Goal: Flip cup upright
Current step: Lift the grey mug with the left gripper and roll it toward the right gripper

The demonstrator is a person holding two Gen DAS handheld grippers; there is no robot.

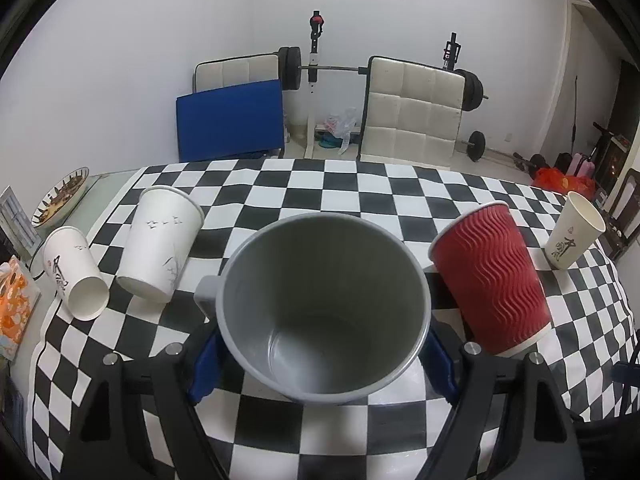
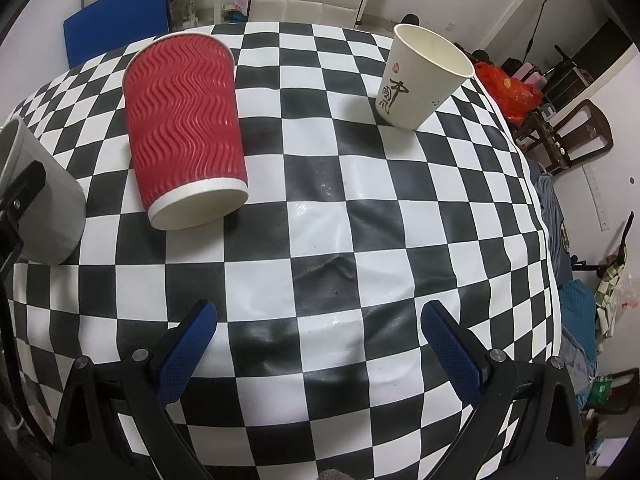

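While the left gripper point(image 1: 320, 364) clamps the grey mug point(image 1: 324, 308) mouth-up, the right gripper point(image 2: 320, 354) hangs wide open, empty.
Red cup point(image 2: 186, 128) stands inverted beside it on the checkered cloth point(image 2: 360, 240).

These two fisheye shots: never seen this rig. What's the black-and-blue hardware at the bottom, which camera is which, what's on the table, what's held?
No robot arm here. A person holds a two-finger gripper in each hand, and each gripper has a camera looking forward along its blue-padded fingers.

Left wrist view: the left gripper is shut on a grey mug, its open mouth toward the camera.

Right wrist view: the right gripper is open and holds nothing, above the checkered tablecloth.

On the cloth: a red ripple paper cup standing upside down, a white paper cup with calligraphy standing upright, and at far left a tall white paper cup upside down, plus a small white paper cup on its side.
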